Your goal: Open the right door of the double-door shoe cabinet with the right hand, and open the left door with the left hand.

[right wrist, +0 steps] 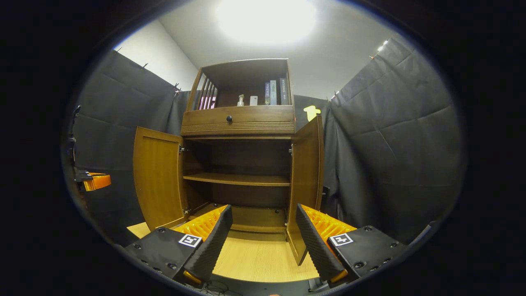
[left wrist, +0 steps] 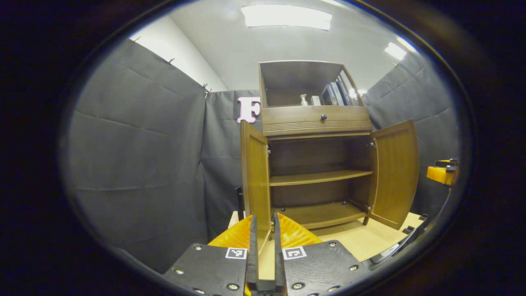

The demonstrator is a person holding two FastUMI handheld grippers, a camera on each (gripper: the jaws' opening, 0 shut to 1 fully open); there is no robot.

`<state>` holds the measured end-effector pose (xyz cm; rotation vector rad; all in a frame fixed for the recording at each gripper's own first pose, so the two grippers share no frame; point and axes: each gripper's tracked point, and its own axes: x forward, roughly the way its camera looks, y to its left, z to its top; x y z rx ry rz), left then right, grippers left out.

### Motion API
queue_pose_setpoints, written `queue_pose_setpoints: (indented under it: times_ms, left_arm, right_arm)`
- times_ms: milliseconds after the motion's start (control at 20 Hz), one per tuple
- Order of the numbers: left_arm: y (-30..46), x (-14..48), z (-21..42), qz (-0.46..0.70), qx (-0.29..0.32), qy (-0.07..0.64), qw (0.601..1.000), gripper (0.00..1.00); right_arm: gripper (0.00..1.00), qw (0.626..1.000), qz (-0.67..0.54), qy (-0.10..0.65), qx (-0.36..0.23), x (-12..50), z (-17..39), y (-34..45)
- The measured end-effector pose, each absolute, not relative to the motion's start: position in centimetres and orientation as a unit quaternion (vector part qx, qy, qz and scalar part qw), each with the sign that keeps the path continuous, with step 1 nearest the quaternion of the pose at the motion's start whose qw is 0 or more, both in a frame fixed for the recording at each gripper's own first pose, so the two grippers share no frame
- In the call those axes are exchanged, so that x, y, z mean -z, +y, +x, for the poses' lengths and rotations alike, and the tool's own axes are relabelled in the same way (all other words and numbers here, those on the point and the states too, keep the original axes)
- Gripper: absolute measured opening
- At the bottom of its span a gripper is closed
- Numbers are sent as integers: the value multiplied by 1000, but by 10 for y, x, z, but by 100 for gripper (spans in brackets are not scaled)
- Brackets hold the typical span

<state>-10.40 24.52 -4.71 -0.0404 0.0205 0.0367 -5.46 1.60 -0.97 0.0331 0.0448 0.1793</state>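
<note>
Standing open — both doors of shoe cabinet [right wrist: 238, 164], left gripper [left wrist: 263, 236] clamping left door [left wrist: 255, 181], right gripper [right wrist: 261, 234] spread.

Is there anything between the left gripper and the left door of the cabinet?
No. In the left gripper view the left gripper is already closed on the lower edge of the left door, which stands open. Nothing visible lies between them.
</note>
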Motion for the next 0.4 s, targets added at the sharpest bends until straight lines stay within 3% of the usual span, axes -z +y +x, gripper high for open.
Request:
queue_pose_setpoints:
  times_ms: [200, 400]
  left_arm:
    - [238, 41, -115, -10, -19, 1, 1000, 19]
    - [242, 39, -119, -11, -22, -3, 1000, 30]
  right_arm:
    - [97, 996, 20, 31, -87, 17, -58, 14]
    - [100, 996, 18, 30, -85, 15, -60, 13]
